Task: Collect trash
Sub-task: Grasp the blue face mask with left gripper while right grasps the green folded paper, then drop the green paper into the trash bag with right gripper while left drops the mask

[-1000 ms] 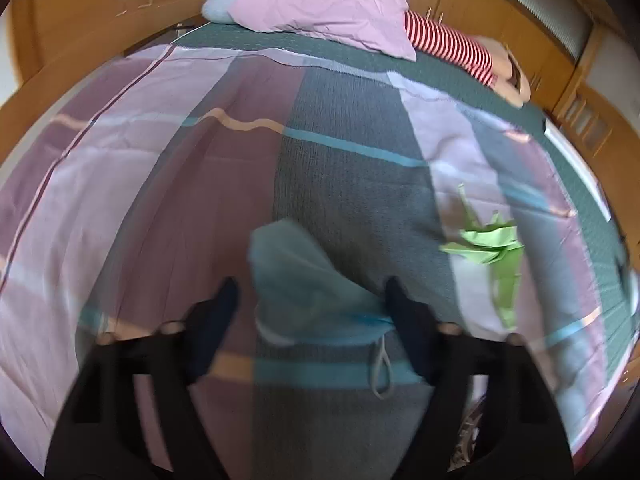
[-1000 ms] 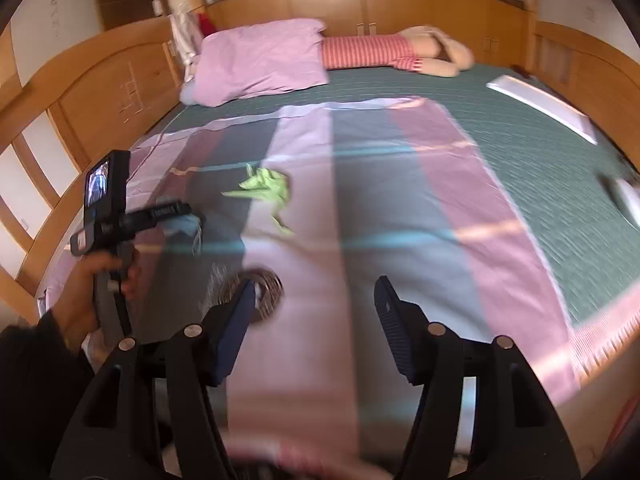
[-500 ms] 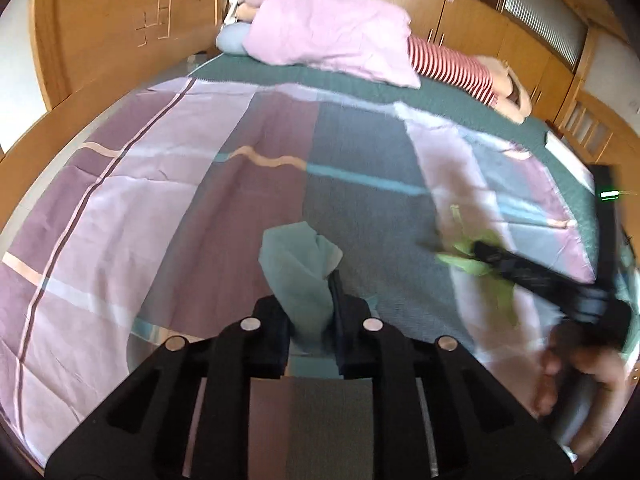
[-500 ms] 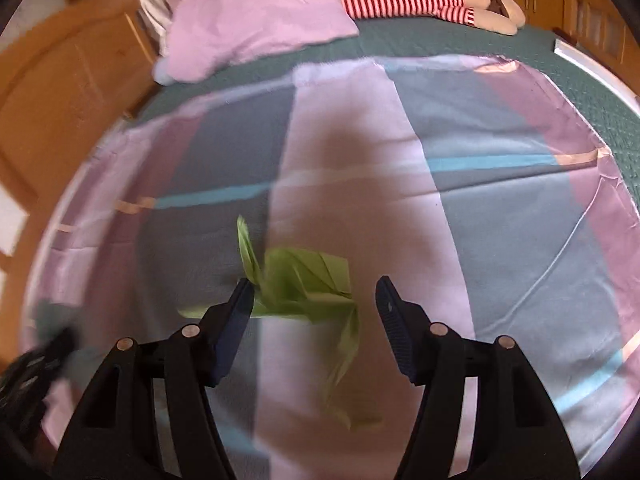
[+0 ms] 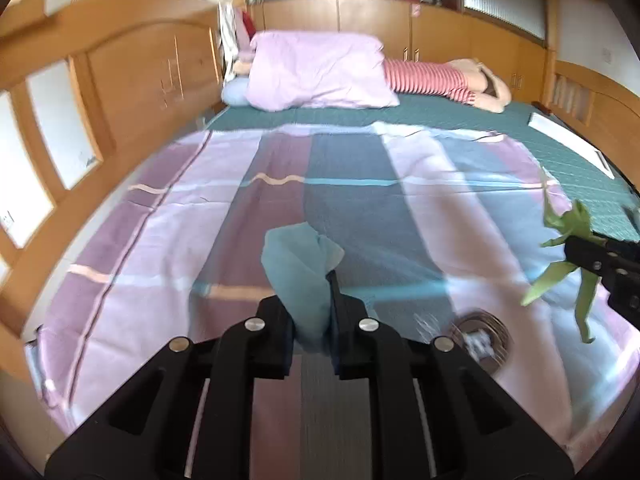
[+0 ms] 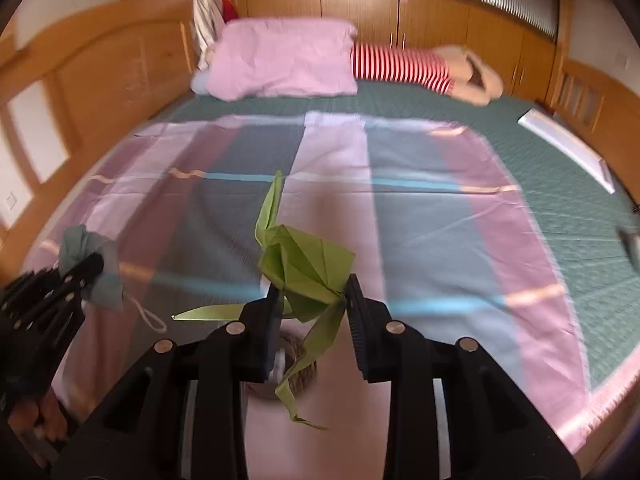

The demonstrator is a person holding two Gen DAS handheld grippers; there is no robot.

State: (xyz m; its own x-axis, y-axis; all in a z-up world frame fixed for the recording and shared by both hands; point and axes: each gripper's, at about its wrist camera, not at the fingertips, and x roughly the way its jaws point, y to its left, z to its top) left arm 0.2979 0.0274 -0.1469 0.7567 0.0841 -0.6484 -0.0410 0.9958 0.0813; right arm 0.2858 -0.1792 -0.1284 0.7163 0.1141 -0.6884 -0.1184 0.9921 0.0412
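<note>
My left gripper is shut on a crumpled blue face mask and holds it above the striped bedspread. The mask and the left gripper also show at the left of the right wrist view, with an ear loop hanging. My right gripper is shut on a folded green paper piece with strips dangling below it, lifted off the bed. The green paper and the right gripper appear at the right edge of the left wrist view.
A small round woven basket sits on the bedspread near the front edge, also below the green paper. A pink pillow, a striped plush toy and a wooden headboard lie farther off.
Both grippers rose off the bed holding their items. The right gripper closed on the green paper and lifted it. The left gripper, shut on the mask since half a second ago, moved back.
</note>
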